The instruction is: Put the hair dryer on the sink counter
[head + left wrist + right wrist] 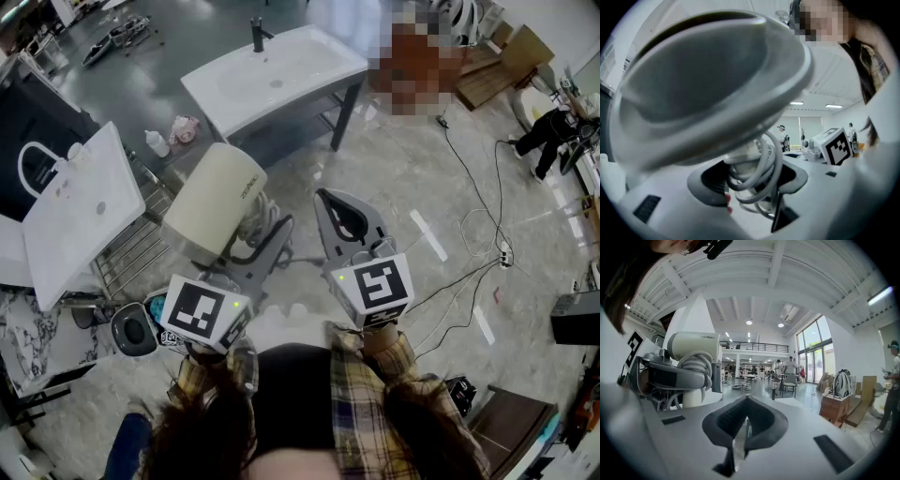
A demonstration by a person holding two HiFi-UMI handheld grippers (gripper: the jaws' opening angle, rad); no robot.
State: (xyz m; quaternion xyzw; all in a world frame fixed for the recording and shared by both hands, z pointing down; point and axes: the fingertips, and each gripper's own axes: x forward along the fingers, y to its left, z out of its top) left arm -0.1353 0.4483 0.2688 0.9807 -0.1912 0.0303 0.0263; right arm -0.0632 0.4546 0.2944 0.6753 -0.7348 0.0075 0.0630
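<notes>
The cream hair dryer [216,202] hangs in the air in front of me, its barrel pointing up and left. My left gripper [251,246] is shut on its handle, where the grey cord is wound. In the left gripper view the barrel [708,75] fills the top, and the cord-wrapped handle [751,161] sits between the jaws of the left gripper [752,183]. The white sink counter [309,58] with a black faucet [258,36] stands farther off, at the top. My right gripper [323,197] is beside the dryer, shut and holding nothing. In the right gripper view the hair dryer [691,345] appears left of the right gripper [746,400].
A white panel [80,211] leans at the left over a wire rack [131,253]. A small bottle [157,142] stands near the sink. Cables [478,216] trail over the floor at the right. A person [548,131] and wooden boxes [502,66] are at the far right.
</notes>
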